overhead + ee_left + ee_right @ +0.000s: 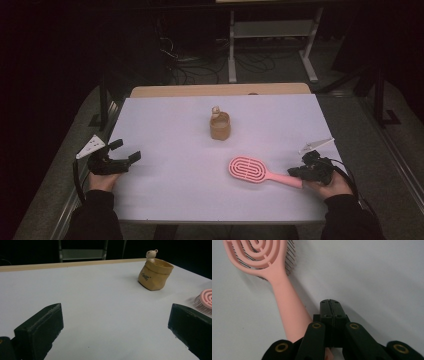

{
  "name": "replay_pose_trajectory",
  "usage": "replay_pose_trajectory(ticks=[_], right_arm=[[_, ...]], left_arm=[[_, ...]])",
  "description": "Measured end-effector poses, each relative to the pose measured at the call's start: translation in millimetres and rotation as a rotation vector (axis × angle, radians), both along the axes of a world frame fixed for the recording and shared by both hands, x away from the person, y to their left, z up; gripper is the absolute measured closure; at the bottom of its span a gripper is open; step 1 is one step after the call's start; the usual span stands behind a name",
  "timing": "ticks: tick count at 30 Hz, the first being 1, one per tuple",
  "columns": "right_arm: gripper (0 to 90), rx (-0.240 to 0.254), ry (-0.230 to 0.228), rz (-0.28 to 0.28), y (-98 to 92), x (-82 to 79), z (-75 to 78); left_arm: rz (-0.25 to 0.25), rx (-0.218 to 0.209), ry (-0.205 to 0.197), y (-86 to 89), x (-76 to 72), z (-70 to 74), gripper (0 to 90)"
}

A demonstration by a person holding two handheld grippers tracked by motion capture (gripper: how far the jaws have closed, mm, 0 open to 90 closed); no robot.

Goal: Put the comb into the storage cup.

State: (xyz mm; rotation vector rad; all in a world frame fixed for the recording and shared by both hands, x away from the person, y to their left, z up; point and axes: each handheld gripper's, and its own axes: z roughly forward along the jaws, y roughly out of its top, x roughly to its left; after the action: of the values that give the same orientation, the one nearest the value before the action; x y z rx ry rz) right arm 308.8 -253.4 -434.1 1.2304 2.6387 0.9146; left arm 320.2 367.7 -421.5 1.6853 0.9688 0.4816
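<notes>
A pink hairbrush (247,169) lies on the white table top (175,195), head to the left and handle pointing right. My right gripper (296,173) sits over the end of that handle. In the right gripper view its jaws (329,302) are pressed together with nothing between them, and the brush handle (289,310) runs beside and under them. My left gripper (126,150) rests at the table's left edge with its jaws wide open and empty (115,325). A tan bag-shaped pot (220,126) with a small bear figure on its rim stands mid-table (155,275).
The brush head (205,298) shows at the right edge of the left gripper view. A wooden strip (220,90) borders the far side of the table. Beyond it are a metal frame (272,30) and cables on the dark floor.
</notes>
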Motion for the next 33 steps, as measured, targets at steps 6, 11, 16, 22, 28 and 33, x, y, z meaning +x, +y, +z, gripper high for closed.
replay_pose_trajectory(ticks=[6, 11, 16, 22, 28, 33], right_arm=[[88.6, 0.013, -0.022, -0.008, -5.2, -4.5, 5.4], [88.5, 0.028, -0.052, -0.006, -7.0, -8.4, 13.5], [88.5, 0.026, -0.077, 0.011, -6.6, -10.7, 21.4], [88.1, 0.005, -0.09, 0.033, -3.1, -10.5, 27.3], [81.4, -0.007, -0.11, 0.065, 1.8, -9.5, 40.4], [67.4, -0.043, -0.1, 0.126, 11.5, -5.5, 49.0]], left_arm=[[0.0, 0.0, 0.001, -0.1, 0.1, -0.3, 0.0], [-0.002, 0.001, 0.002, -0.6, 0.4, -0.6, 0.0], [-0.001, 0.007, -0.003, -1.7, -0.5, -0.3, 0.0], [0.002, 0.002, -0.01, -1.4, -1.6, 0.3, 0.0], [0.002, 0.005, -0.006, -1.9, -1.5, -0.1, 0.0], [0.005, -0.001, -0.007, -1.5, -1.8, 0.0, 0.0]])
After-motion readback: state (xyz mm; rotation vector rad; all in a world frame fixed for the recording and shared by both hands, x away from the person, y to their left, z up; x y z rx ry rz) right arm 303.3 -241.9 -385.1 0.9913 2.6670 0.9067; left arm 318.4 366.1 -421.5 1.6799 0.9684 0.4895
